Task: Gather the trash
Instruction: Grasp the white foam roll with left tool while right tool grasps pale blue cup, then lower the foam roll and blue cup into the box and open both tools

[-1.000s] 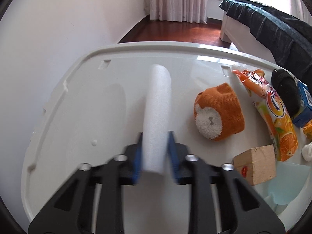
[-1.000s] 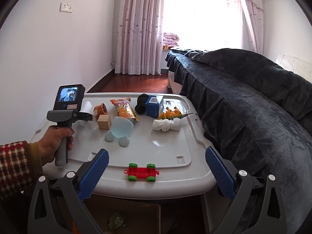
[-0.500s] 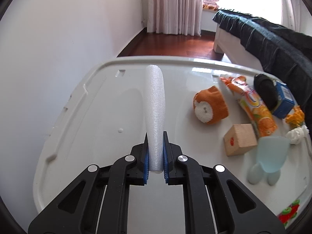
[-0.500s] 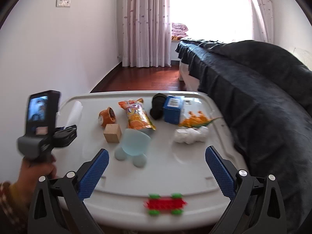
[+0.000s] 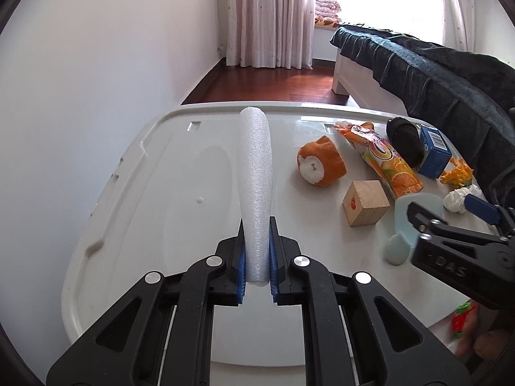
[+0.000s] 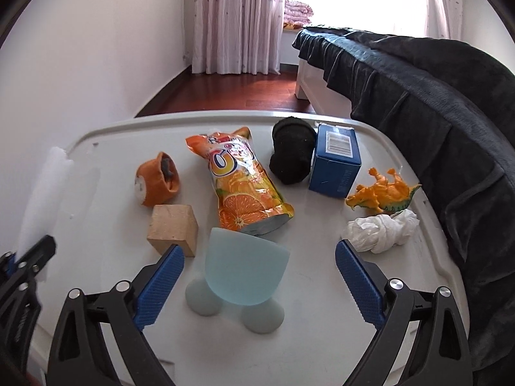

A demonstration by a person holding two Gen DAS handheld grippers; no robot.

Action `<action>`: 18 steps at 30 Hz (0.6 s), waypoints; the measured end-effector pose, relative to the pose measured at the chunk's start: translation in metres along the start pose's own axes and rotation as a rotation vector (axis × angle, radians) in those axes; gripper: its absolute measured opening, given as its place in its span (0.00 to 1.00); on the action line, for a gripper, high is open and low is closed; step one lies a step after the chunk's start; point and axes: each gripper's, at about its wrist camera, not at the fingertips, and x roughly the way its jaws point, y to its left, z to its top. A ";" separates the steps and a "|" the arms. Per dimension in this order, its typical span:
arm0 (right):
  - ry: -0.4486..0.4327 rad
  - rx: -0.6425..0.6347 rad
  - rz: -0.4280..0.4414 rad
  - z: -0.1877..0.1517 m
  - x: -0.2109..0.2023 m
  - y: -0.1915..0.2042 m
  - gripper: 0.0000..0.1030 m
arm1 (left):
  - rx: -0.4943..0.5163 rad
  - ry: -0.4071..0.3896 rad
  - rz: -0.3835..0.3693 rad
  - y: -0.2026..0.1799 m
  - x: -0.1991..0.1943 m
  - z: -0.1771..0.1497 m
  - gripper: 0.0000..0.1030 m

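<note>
Left wrist view: the left gripper [image 5: 256, 257] is clenched on the white foam tube [image 5: 256, 189], lifted clear above the white surface [image 5: 161, 193]. Over on the right, the right gripper [image 6: 259, 284] has just been narrowing slightly yet stands wide around the pale blue cup [image 6: 244, 267], pads not touching it.

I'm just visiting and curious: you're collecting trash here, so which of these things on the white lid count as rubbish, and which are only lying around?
Likely trash:
- white foam tube, clamped in the left gripper
- orange snack bag
- crumpled tissue
- perhaps the blue carton

Just lying about:
- wooden block
- dinosaur toy
- orange sock
- black sock
- pale blue cup
</note>
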 end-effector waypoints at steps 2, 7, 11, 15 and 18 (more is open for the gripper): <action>0.026 -0.007 -0.008 0.000 0.011 0.001 0.80 | -0.005 -0.003 -0.003 0.001 -0.002 0.000 0.10; 0.092 0.015 0.016 0.000 0.031 -0.001 0.69 | -0.001 -0.009 -0.015 -0.001 -0.003 0.001 0.10; 0.089 -0.004 0.029 0.001 0.032 0.001 0.63 | 0.002 -0.009 -0.025 -0.002 -0.004 -0.001 0.10; 0.054 -0.018 0.023 -0.003 0.018 -0.002 0.63 | 0.006 -0.013 -0.028 -0.003 -0.006 -0.003 0.10; 0.023 -0.034 0.026 -0.006 -0.001 -0.005 0.63 | 0.013 -0.020 -0.032 -0.006 -0.012 -0.005 0.10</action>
